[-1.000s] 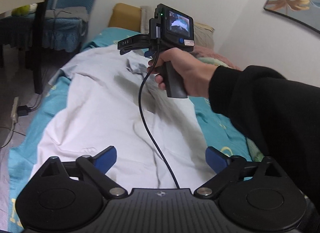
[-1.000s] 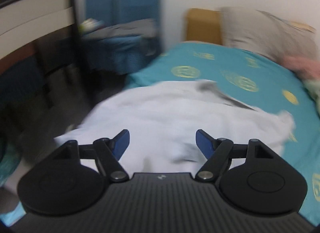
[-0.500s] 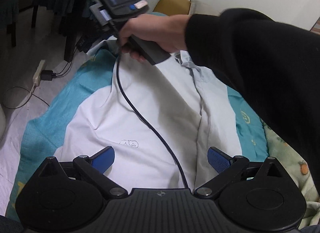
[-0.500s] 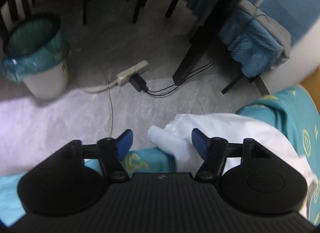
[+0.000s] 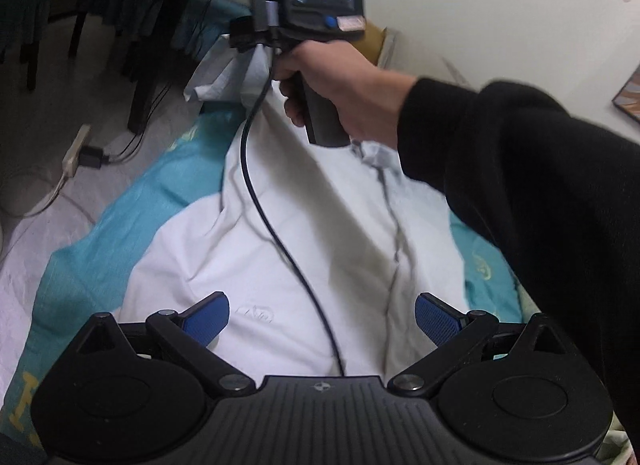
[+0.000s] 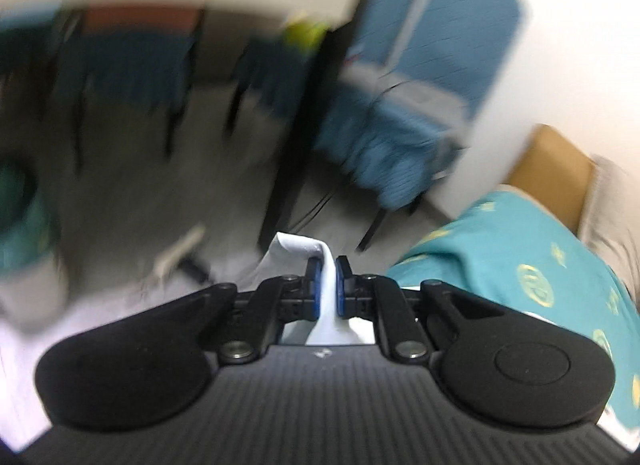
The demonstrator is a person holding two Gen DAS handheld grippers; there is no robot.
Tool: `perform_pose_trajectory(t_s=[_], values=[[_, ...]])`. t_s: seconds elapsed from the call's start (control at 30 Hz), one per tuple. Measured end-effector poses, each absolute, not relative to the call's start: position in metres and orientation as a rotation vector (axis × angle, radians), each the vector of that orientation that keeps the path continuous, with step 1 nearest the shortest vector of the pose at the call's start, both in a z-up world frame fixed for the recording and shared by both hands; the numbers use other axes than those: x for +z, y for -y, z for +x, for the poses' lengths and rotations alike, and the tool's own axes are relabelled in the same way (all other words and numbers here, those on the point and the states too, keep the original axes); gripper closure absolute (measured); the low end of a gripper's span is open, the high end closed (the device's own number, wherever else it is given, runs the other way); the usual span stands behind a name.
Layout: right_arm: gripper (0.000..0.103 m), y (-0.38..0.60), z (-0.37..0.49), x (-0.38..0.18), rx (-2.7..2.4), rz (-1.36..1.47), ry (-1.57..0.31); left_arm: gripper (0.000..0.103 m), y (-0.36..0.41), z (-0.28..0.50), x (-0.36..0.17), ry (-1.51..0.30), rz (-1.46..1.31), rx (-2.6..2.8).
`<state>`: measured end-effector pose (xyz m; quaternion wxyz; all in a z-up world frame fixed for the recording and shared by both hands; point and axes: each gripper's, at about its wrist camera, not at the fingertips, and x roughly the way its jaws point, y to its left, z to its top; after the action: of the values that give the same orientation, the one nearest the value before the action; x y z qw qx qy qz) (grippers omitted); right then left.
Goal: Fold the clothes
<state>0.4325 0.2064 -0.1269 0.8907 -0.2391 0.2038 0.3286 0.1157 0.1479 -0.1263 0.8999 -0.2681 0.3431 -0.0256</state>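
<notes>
White shirt [image 5: 304, 241] spread front-up on teal bedspread [image 5: 88, 257], buttoned placket running down the right half, small outline logo near the left gripper's left pad. One sleeve [image 5: 224, 73] pulled up off the far-left edge of the bed, pinched in the right gripper [image 6: 327, 280]; blue pads [image 6: 314, 285] clamped tight on a fold of white fabric, cloth standing up between them and draping down behind toward the gripper body. Right hand [image 5: 340, 89] wrapped around the gripper handle, black long sleeve on the forearm, small lit screen on the back of the unit, black cable [image 5: 276, 233] trailing down across the shirt chest to the bottom of the left wrist view.

Left gripper [image 5: 322, 319] spread wide, blue pads well apart, gripping nothing, hanging over the lower chest of the shirt; contact with the fabric cannot be told.

Right wrist view heavily motion-blurred. Blue-covered chair [image 6: 404, 105] and dark table legs beyond the bed, grey floor below, power strip [image 5: 76, 149] with plugs on the floor beside the bed's left edge. Tan cushion [image 6: 552, 177] at the headboard end against the white wall. Yellow print motifs on the bedspread.
</notes>
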Motion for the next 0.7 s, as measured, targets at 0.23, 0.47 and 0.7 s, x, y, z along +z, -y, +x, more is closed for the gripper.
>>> perform_pose_trajectory(t_s=[0.23, 0.47, 0.7], values=[[0.093, -0.090, 0.448, -0.094, 0.332, -0.222, -0.331, 0.003, -0.133, 0.104, -0.110, -0.634, -0.478, -0.076], [0.091, 0.018, 0.458, -0.123, 0.132, 0.042, -0.484, 0.003, -0.121, 0.107, -0.112, -0.650, -0.435, -0.071], [0.039, 0.100, 0.460, -0.161, 0.094, 0.266, -0.694, 0.003, -0.115, 0.119, -0.118, -0.665, -0.377, -0.066]])
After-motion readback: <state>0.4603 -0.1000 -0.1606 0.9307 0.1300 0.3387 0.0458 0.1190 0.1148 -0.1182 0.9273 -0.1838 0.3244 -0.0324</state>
